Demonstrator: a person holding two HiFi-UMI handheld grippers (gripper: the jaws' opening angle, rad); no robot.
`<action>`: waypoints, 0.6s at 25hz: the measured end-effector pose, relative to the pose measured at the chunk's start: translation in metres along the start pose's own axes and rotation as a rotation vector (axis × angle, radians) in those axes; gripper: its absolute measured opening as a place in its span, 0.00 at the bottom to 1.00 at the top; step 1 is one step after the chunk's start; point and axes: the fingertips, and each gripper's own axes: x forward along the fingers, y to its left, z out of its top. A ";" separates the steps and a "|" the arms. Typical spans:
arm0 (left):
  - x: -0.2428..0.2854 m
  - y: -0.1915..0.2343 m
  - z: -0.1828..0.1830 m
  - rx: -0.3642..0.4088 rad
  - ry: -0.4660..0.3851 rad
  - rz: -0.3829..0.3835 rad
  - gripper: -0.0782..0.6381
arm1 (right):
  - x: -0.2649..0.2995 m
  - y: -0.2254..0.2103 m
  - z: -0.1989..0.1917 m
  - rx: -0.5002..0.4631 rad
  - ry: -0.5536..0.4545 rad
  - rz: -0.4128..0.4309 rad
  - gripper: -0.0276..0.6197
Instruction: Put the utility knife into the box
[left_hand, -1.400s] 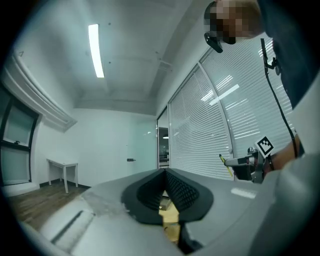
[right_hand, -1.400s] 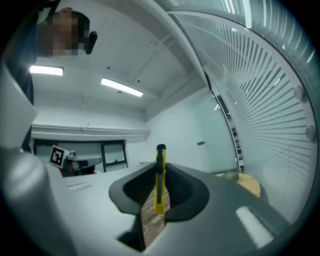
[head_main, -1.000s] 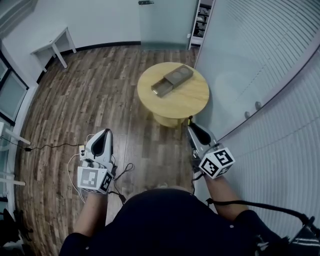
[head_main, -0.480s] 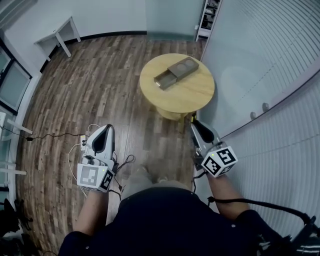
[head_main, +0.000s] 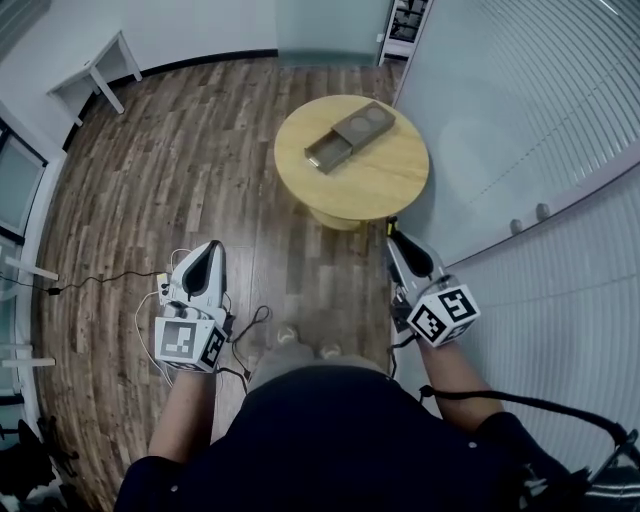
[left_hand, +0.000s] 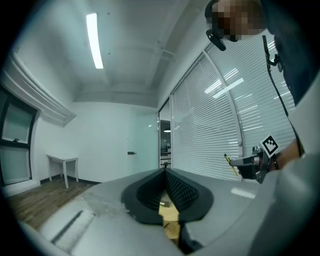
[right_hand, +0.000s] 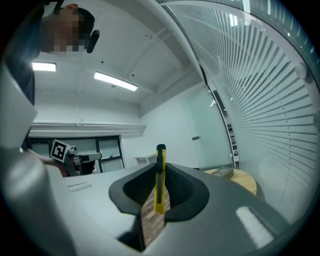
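The yellow utility knife (right_hand: 160, 180) stands upright between the jaws of my right gripper (right_hand: 161, 172), which is shut on it. In the head view its tip (head_main: 392, 222) pokes out of the right gripper (head_main: 395, 238), short of the round wooden table (head_main: 385, 185). The brown box (head_main: 348, 135) lies on that table with its drawer pulled out; the right gripper view shows the box (right_hand: 223, 172) far ahead. My left gripper (head_main: 211, 250) hangs over the floor at the left. Its jaws meet at the tip (left_hand: 164, 172) with nothing held.
Wooden plank flooring (head_main: 160, 170) spreads around the table. A glass wall with blinds (head_main: 520, 110) runs along the right. Cables and a white power strip (head_main: 160, 290) lie on the floor under the left gripper. A small white table (head_main: 95, 75) stands far left.
The view has shifted a little as the person steps toward the table; feet now show below. Both grippers keep their pose, and the knife stays in the right one.
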 end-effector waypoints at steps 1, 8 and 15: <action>0.003 0.005 0.002 0.005 -0.005 -0.010 0.11 | 0.005 0.003 0.000 0.000 0.001 -0.004 0.14; 0.023 0.050 0.009 0.014 -0.024 -0.049 0.11 | 0.042 0.013 -0.002 0.002 -0.004 -0.046 0.14; 0.040 0.102 -0.003 0.011 -0.026 -0.072 0.11 | 0.085 0.026 -0.004 -0.023 -0.021 -0.084 0.14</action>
